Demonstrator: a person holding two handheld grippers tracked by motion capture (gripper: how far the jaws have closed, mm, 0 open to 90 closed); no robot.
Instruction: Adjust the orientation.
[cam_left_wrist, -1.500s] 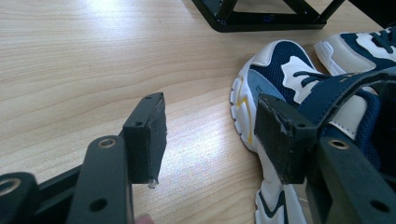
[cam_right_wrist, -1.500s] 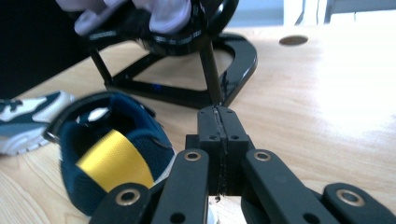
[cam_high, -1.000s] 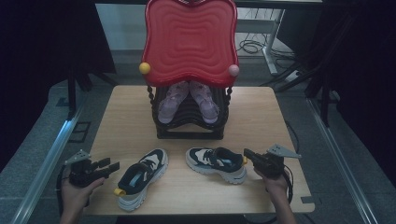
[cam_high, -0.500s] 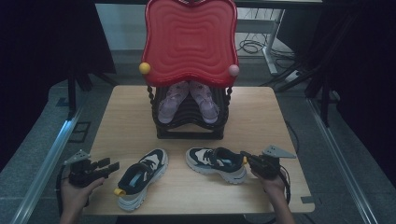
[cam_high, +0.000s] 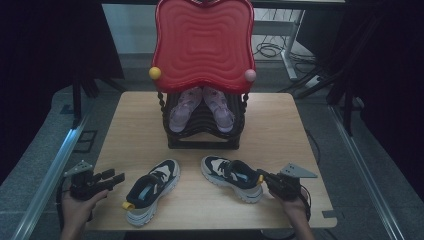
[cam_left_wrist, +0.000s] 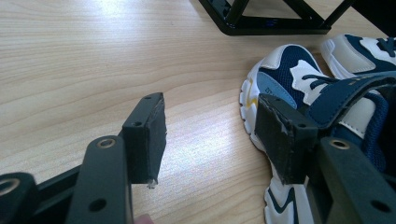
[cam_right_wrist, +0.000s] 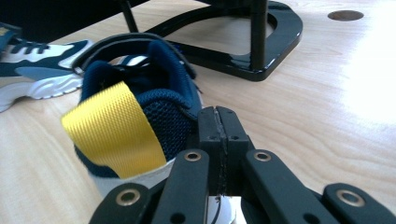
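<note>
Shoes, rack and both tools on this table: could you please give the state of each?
Left tool: open, empty, beside left sneaker.
Right tool: shut, at right sneaker's heel.
Left sneaker: upright on table.
Right sneaker: upright on table.
Pink shoes: resting on black rack.

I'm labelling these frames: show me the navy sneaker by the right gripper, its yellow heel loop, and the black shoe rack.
right navy sneaker (cam_high: 231, 176), high view, on its upper.
yellow heel loop (cam_right_wrist: 114, 133), right gripper view, mid-strap.
black shoe rack (cam_high: 202, 142), high view, front base bar.
</note>
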